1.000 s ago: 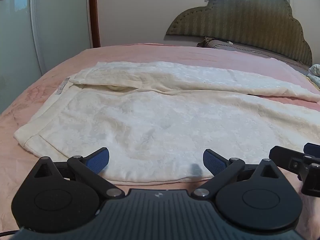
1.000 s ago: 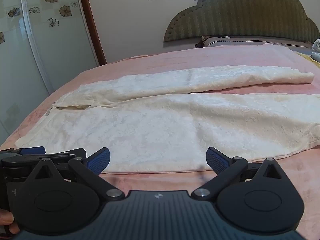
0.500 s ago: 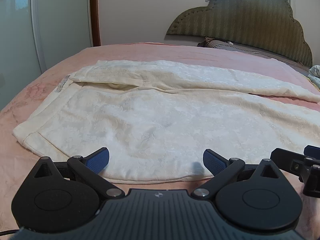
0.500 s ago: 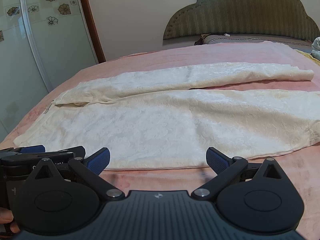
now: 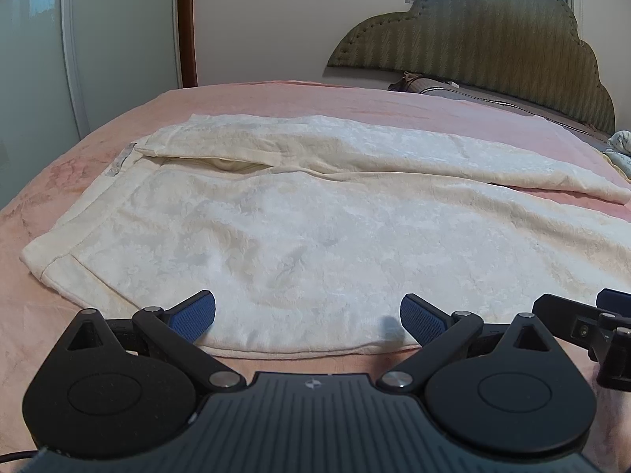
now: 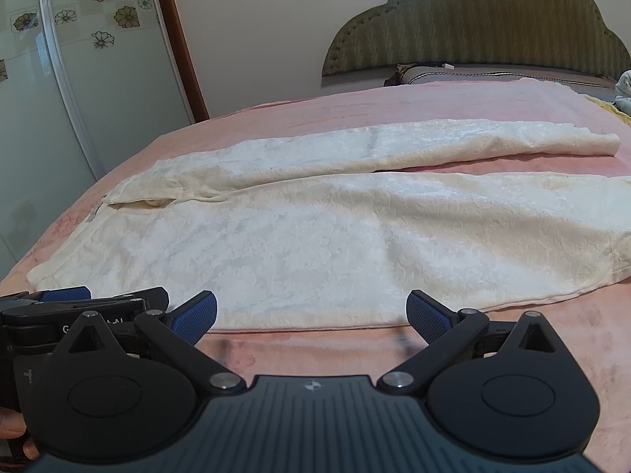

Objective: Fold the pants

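**Cream fleece pants spread flat ahead of two wide-open grippers**

Cream and plush, the pants (image 5: 315,213) lie unfolded on a pink bedspread (image 5: 276,94), straight ahead of both tools. Their near hem edge runs just beyond the fingertips of the left gripper (image 5: 307,313), whose blue-padded jaws stand spread wide with nothing between them but the fabric edge below. The waistband lies ahead and to this gripper's left; the two legs stretch away to its right, the farther leg lying ahead of the nearer one with a strip of pink showing between them toward the cuffs.

The right gripper (image 6: 311,313) is likewise fully spread and holds nothing. It sits just short of the pants' near edge, over bare bedspread, with the nearer leg directly in front and its cuff off to the right. The left gripper shows at the left edge of the right wrist view, close beside it.

Beyond the pants, a green padded headboard (image 6: 473,31) rises to the far right, with a pillow (image 6: 453,75) at its base. A glass door with flower decals (image 6: 59,79) stands to the left.
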Tool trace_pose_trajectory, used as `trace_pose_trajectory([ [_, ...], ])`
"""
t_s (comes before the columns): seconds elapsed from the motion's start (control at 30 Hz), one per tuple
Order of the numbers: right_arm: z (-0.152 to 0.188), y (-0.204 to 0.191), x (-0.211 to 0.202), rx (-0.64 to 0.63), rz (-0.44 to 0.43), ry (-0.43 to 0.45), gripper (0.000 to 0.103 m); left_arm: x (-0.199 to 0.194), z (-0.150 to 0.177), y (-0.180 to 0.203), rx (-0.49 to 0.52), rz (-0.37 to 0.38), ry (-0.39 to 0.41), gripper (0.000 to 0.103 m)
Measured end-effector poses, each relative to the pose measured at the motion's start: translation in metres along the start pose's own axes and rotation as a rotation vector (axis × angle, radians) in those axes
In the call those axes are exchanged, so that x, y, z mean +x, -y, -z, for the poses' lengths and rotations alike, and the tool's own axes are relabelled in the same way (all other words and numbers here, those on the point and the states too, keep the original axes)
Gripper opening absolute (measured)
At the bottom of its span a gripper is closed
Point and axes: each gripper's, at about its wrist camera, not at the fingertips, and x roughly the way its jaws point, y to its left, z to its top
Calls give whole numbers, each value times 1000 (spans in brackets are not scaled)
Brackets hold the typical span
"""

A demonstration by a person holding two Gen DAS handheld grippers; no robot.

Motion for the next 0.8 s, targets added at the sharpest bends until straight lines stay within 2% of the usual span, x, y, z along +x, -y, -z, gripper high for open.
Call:
trace_pose_trajectory([
  [0.2,0,0,1,0,1,0,103,-2,2,1,10,-8,20,102],
  [0.8,4,-1,7,-10,-7,-13,103,2,2,-3,11,-21,3,102],
])
